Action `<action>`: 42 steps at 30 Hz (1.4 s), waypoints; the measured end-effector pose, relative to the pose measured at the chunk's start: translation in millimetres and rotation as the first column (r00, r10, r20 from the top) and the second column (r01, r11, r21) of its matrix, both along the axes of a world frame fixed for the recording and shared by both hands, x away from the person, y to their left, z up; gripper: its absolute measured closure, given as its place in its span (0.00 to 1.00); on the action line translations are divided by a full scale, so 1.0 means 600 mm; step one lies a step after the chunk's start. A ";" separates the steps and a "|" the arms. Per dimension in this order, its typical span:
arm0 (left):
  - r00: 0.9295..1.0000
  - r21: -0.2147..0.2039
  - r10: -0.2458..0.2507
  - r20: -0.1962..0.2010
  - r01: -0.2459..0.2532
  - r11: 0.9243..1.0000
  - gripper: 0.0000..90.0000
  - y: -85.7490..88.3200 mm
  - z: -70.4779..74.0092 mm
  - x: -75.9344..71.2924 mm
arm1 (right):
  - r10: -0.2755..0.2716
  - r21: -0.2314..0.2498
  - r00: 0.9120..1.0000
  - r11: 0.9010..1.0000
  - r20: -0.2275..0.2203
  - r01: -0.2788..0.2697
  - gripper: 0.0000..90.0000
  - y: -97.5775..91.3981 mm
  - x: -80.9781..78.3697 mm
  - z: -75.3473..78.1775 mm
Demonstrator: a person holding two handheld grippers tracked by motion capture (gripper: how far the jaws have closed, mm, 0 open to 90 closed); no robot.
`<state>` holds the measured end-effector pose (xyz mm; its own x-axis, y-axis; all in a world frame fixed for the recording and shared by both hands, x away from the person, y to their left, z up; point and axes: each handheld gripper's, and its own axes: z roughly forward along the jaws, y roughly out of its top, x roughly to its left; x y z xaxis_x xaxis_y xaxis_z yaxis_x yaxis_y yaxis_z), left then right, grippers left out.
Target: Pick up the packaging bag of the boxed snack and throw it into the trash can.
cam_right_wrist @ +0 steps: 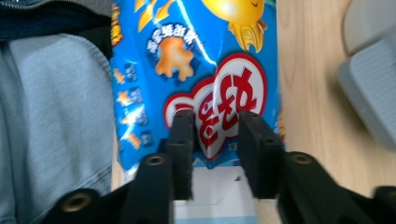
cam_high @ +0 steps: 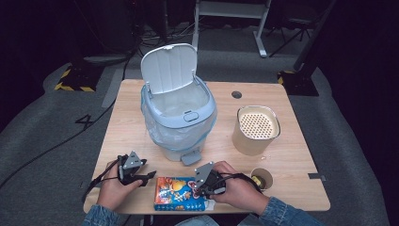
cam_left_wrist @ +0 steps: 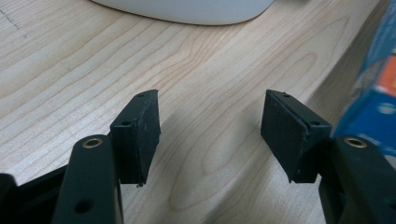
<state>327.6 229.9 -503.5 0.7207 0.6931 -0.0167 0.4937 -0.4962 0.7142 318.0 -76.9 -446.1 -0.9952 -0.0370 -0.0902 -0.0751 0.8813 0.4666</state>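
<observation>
High view: your right tool [cam_high: 203, 187] reaches the right end of the blue snack box [cam_high: 178, 193], which lies flat on the pale wood-grain tabletop [cam_high: 291, 155] at its near edge, in front of the pedal bin [cam_high: 178, 117]. The bin is smooth grey-white plastic, lid raised, with a thin clear liner bag; a tan cardboard cylinder [cam_high: 255, 129] and a small paper cup [cam_high: 261, 178] stand to the right. Your left tool [cam_high: 149, 176] rests just left of the box.

Left gripper view: the left tool's jaws stand wide apart over bare wood, nothing between them; the matte black pads [cam_left_wrist: 140, 135] look slightly rough. The box's glossy edge shows at far right.

Right gripper view: the right tool's jaws stand narrowly apart above the printed top face of the box [cam_right_wrist: 196, 70], at the end with the white flap [cam_right_wrist: 215, 196]. Whether the pads press on anything, you cannot tell. From here the risk is a grip on glossy card alone: the pads may slide off, or crush the light carton, or nudge it off the near edge.
</observation>
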 end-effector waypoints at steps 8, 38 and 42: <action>1.000 0.000 0.000 -0.001 0.000 1.000 0.42 0.000 0.000 0.000 | -0.025 0.037 1.000 0.999 -0.015 0.025 0.98 0.001 -0.010 0.014; 1.000 0.002 -0.004 0.002 0.004 1.000 0.40 -0.002 0.000 0.012 | -0.200 0.271 0.959 0.929 -0.202 0.251 0.99 -0.115 -0.004 0.154; 1.000 0.002 -0.005 0.003 0.005 1.000 0.40 -0.002 0.000 0.012 | -0.215 0.296 0.951 0.915 -0.221 0.275 0.99 -0.134 -0.001 0.177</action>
